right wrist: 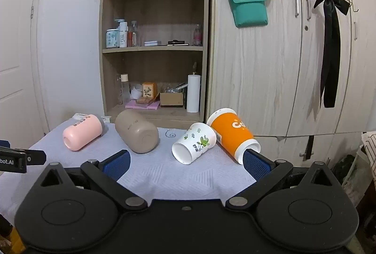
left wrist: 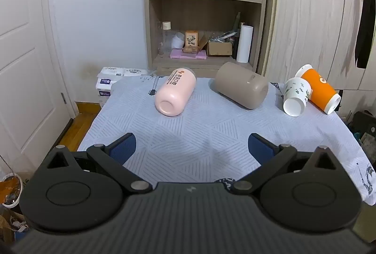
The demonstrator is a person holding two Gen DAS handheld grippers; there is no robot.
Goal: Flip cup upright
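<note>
Four cups lie on their sides in a row along the far edge of the table, which is covered with a pale blue quilted cloth stitched in striped triangles. Toward the far left corner is the pink cup, smooth and matte, rounded at the shoulders, its open mouth facing me. Beside it, apart, lies the taupe cup, a stout smooth cylinder showing its closed bottom. At the far right corner the white paper cup, printed with green leaves, touches the orange paper cup with its white rim; both are tapered and open toward me.

My left tongs hang over the near half of the cloth, blue textured pads wide apart and holding nothing. My right tongs are likewise spread and bare, the right pad just before the orange cup's rim.
</note>
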